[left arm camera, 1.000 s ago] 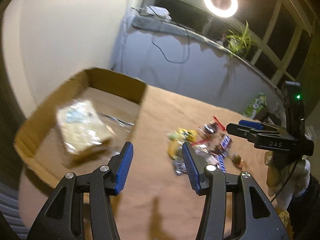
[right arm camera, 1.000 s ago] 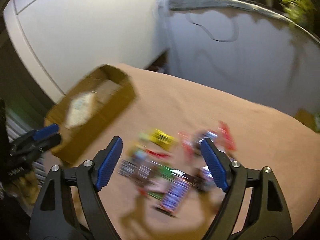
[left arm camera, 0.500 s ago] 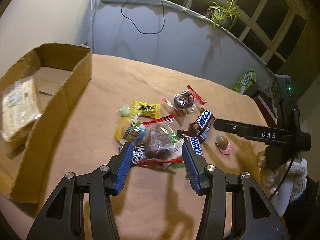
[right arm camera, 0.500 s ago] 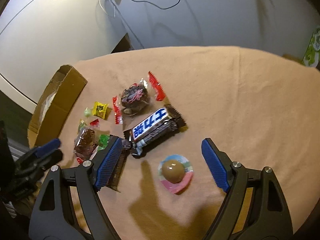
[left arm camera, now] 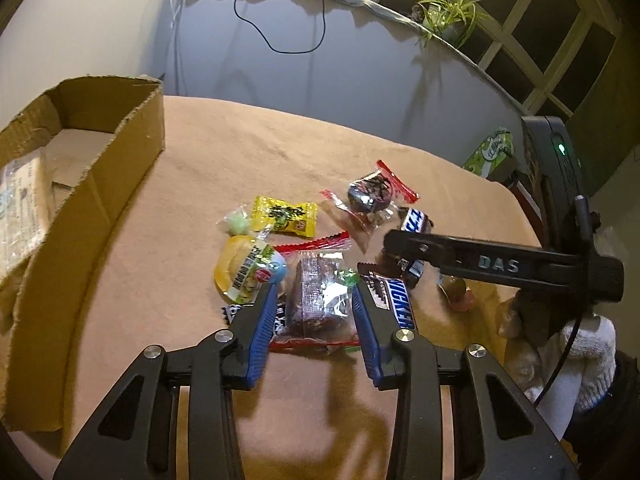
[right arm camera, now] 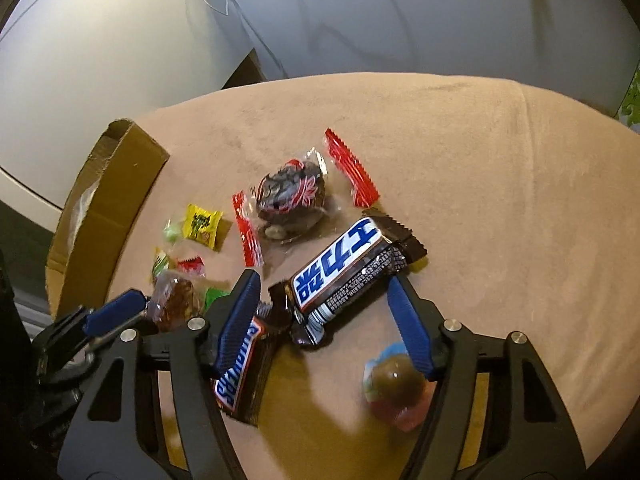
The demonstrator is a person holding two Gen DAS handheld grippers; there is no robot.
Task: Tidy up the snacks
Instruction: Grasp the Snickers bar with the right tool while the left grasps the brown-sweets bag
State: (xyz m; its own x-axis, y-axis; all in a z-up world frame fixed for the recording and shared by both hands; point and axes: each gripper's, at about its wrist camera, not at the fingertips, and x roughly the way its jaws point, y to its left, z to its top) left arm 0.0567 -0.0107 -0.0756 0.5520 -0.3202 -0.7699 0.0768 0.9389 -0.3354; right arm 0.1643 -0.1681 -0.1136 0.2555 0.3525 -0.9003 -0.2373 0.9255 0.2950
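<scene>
Left gripper (left arm camera: pixel 314 308) stands with its jaws apart, straddling a clear-wrapped brown cake (left arm camera: pixel 316 300) at lower centre of the left wrist frame; the blue pads sit just beside the wrapper's long edges and contact cannot be confirmed. Right gripper (right arm camera: pixel 324 300) is likewise spread, bracketing the lower end of a Snickers bar (right arm camera: pixel 344 264) at centre of the right wrist frame. A second Snickers bar (right arm camera: pixel 240 376) lies partly under its left finger, and a round chocolate in a pink wrapper (right arm camera: pixel 396 384) sits at lower right. The cardboard box (left arm camera: pixel 104 184) stands at the left edge of the left wrist frame, well apart from the pile, on the tan tablecloth (left arm camera: pixel 248 152). Judgement: the cake pack is light, soft and crushable with slippery film, so a gentle hold across its short width at mid-body seems best. Its long axis runs roughly up-frame, along the fingers. The Snickers bar is stiffer, and a firm pinch across mid-length should hold. Its long axis runs diagonally, lower left to upper right, with the crimped end at upper right.
</scene>
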